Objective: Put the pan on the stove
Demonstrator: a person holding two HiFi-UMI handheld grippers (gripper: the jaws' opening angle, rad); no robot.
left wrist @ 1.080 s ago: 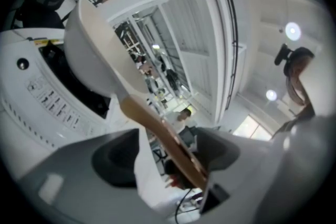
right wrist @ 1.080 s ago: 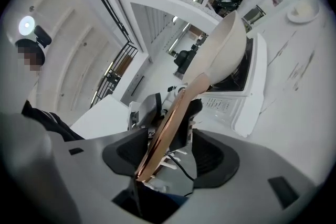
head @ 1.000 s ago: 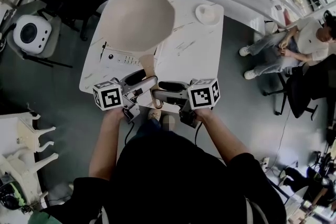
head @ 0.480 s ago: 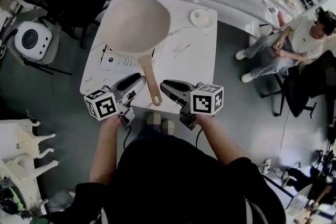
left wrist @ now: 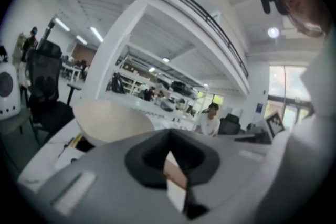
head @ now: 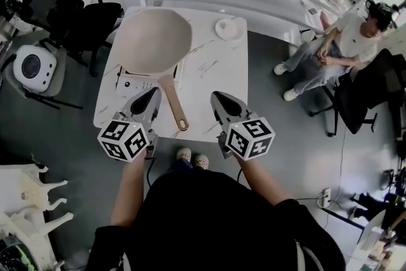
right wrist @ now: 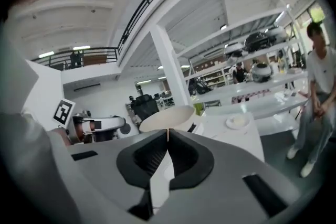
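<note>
Pan (head: 152,41) sits on the stove (head: 130,82) at the tabletop's (head: 219,73) 10 o'clock corner, handle (head: 174,105) pointing to 6. My left claw (head: 153,94) and right claw (head: 218,98) flank it, both just pressed together, empty.

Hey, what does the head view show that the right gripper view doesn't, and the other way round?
Only the head view: the handle of the pan, pointing toward the person, and the person's shoes. Only the right gripper view: the right gripper close up, its jaws just closed with nothing between them, and a high railing. Both: the pan, the small dish and a seated person.
</note>
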